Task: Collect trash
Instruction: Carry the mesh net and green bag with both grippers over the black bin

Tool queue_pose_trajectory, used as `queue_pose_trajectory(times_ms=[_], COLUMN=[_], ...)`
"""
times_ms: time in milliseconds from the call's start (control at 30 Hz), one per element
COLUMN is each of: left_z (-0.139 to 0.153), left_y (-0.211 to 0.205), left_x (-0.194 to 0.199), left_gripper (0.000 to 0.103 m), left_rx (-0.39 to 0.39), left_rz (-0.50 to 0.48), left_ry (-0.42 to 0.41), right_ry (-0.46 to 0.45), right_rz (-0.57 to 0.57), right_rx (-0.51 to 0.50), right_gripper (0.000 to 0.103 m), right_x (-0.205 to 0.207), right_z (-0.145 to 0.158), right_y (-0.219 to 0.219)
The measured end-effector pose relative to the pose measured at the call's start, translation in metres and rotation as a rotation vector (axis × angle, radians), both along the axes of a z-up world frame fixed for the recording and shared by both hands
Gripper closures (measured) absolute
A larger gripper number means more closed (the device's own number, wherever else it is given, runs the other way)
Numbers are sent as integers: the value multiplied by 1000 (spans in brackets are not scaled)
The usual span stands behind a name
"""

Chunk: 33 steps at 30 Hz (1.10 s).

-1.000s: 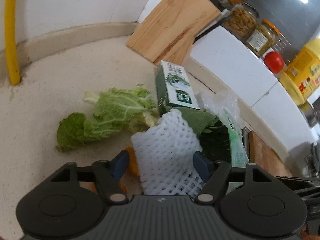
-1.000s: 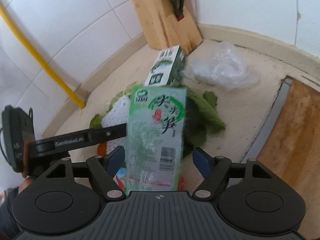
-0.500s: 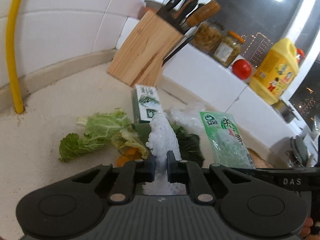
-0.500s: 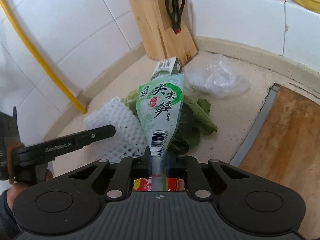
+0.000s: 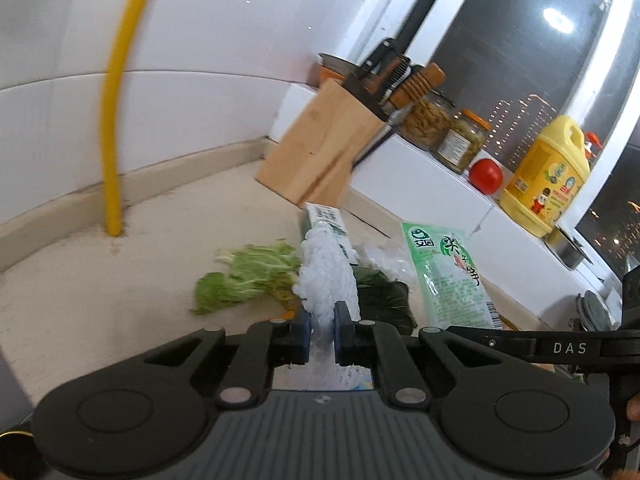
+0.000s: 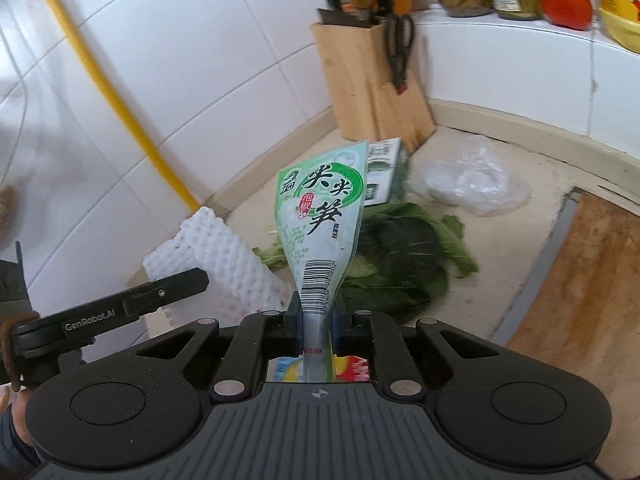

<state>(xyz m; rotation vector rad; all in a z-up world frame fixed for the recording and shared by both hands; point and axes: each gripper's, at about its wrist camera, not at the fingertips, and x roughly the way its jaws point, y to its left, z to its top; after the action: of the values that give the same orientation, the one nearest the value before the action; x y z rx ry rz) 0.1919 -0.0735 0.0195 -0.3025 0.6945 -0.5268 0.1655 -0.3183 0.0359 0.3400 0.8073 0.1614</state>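
Note:
My left gripper point(image 5: 322, 330) is shut on a white foam fruit net point(image 5: 326, 276), which stands up pinched between the pads above the counter. My right gripper point(image 6: 318, 322) is shut on a green and white snack wrapper point(image 6: 324, 216), squeezed narrow at its barcode end. That wrapper point(image 5: 448, 276) also shows at the right of the left wrist view, and the foam net point(image 6: 218, 258) at the left of the right wrist view. On the counter lie pale cabbage leaves point(image 5: 244, 276), dark green leaves point(image 6: 404, 264), a green carton point(image 6: 386, 176) and a crumpled clear plastic bag point(image 6: 472, 184).
A wooden knife block point(image 5: 316, 152) stands against the back ledge, with jars point(image 5: 460, 140), a tomato point(image 5: 485, 176) and a yellow oil jug point(image 5: 546, 184) along it. A yellow pipe point(image 5: 114, 128) rises from the counter corner. A wooden board point(image 6: 588, 276) lies at the right.
Both grippers closed, the left on the foam net and the right on the snack wrapper, then lifted them off the pile. The leaves and carton stayed on the counter.

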Motion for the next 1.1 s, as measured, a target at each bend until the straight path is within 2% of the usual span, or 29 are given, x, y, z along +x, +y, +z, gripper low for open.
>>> queue_pose_trajectory(times_ms=[567,1100], left_z=[4,-6], left_y=[80,172], left_x=[-49,-102], left_gripper=[96,96], left_rx=[6,33], left_rz=[166,392], left_ry=[-35,-19], right_ry=[-7,33], right_rz=[150,396], right_rx=[16,20], right_gripper=[87,87], right_x=[2,9], right_z=[5,-8], right_y=[76,195])
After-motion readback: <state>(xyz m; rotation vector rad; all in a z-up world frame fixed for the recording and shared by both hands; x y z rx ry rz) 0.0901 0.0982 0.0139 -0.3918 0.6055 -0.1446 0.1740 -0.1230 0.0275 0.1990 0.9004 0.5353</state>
